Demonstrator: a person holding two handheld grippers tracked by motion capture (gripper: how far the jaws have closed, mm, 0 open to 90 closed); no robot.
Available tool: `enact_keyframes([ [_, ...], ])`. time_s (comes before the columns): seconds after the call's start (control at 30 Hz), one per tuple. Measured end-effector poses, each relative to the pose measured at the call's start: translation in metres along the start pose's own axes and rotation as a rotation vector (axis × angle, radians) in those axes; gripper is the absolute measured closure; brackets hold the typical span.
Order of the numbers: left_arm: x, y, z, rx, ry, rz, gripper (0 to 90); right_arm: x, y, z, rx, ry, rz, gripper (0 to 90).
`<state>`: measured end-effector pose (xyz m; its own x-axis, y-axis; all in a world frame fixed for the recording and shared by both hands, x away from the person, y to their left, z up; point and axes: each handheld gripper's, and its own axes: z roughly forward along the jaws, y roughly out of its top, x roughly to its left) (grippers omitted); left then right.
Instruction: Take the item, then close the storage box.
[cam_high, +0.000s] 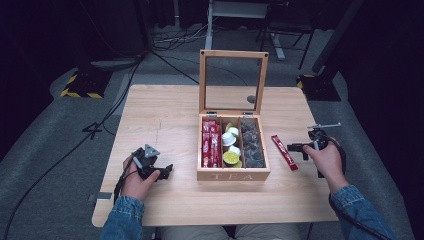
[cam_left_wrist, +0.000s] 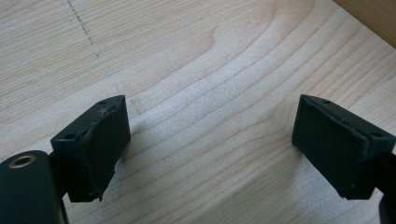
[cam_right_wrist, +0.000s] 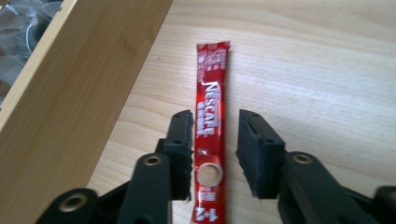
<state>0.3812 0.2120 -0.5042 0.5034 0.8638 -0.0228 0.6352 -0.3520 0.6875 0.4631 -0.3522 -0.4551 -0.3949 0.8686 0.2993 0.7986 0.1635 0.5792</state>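
- A slim red foil coffee stick sachet (cam_right_wrist: 211, 126), glossy and printed in white lettering, is seen lying flat on the desk, just beside the right wall of the box; in the high view it (cam_high: 284, 152) is set at a slight slant.
- The right gripper (cam_right_wrist: 215, 154) is placed over the sachet's near end, one black finger on either side of it. The fingers (cam_right_wrist: 258, 149) are set narrowly apart, a small gap being left on each side; whether the sachet is touched cannot be told. Their pads are of matte, rubbery foam with rough edges.
- In the high view the right gripper (cam_high: 306, 146) is held in a hand (cam_high: 327, 161) in a denim sleeve, pointed towards the sachet.
- An open rectangular wooden tea box (cam_high: 233, 175), of pale smooth timber with "TEA" marked on its front, is divided into three long compartments: red sachets in the left one, round white and lime-green capsules in the middle one, dark clear-wrapped packets in the right one.
- Its hinged lid (cam_high: 202, 82), a wooden frame around a clear pane, is stood upright at the back.
- The left gripper (cam_high: 165, 172) is held well apart from the box, low over the desk (cam_left_wrist: 201, 70), a light wood surface with wavy grain. Its fingers (cam_left_wrist: 100, 140) are spread wide with nothing between them.
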Motion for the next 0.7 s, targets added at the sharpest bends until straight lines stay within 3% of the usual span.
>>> enact_keyframes([
  [0.33, 0.0, 0.001, 0.001, -0.001, -0.003, -0.001, 11.0, 0.014, 0.016, -0.016, -0.129, -0.019, -0.102, 41.2],
  [0.7, 0.0, 0.004, 0.003, 0.006, 0.0, 0.0, 9.8, 0.034, 0.043, -0.04, -0.218, 0.017, -0.166, 38.7],
])
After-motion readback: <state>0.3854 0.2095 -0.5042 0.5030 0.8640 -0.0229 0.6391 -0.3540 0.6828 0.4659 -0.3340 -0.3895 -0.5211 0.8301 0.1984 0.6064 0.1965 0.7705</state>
